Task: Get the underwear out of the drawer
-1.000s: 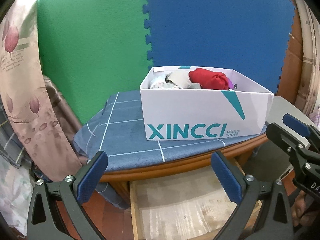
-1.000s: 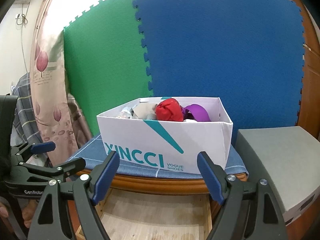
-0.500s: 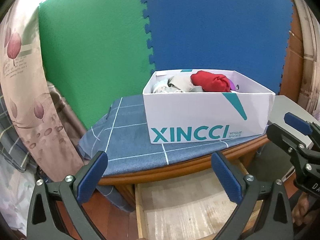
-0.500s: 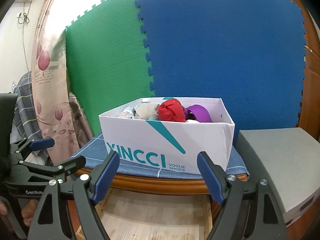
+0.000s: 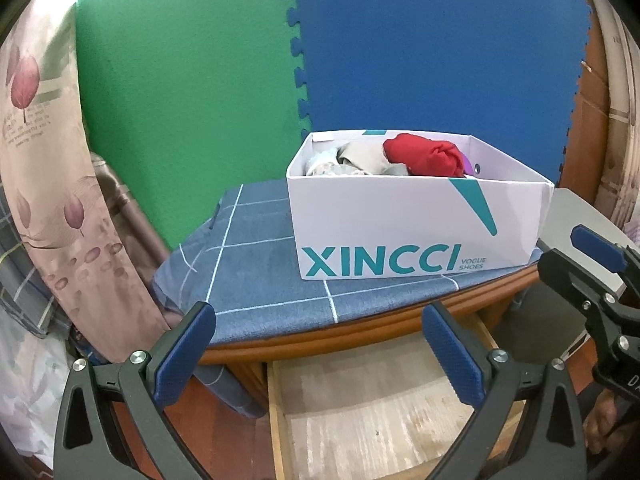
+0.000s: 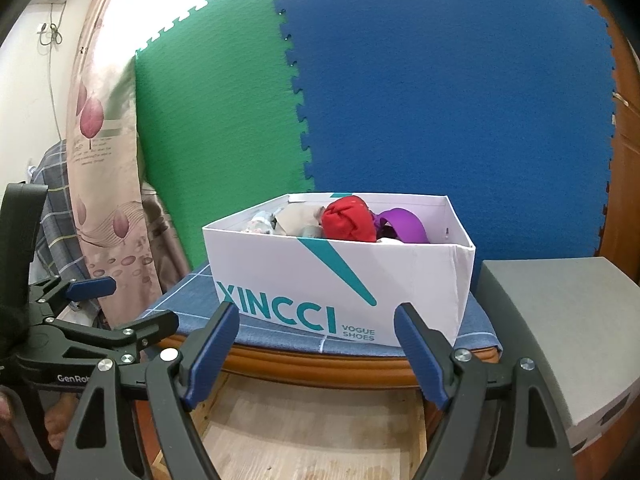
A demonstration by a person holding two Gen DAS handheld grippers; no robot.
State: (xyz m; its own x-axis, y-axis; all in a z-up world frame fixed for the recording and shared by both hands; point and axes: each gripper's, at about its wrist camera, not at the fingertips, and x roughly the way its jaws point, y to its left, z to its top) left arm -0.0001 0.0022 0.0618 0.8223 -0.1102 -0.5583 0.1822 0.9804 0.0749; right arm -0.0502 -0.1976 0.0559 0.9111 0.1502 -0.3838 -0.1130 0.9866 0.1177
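Both my tools hang wide apart and hold nothing — left tool (image 5: 320, 344), right tool (image 6: 318, 346) — above the pulled-out drawer (image 5: 372, 412). The underwear (image 5: 424, 156) lies beyond them in the shoebox (image 5: 400, 220) near the counter's (image 5: 256, 264) front edge.

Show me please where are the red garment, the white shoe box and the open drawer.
red garment (image 5: 424, 156), left wrist view, middle of the bundle.
white shoe box (image 6: 384, 276), right wrist view, printed front wall.
open drawer (image 5: 380, 412), left wrist view, bare wooden bottom.
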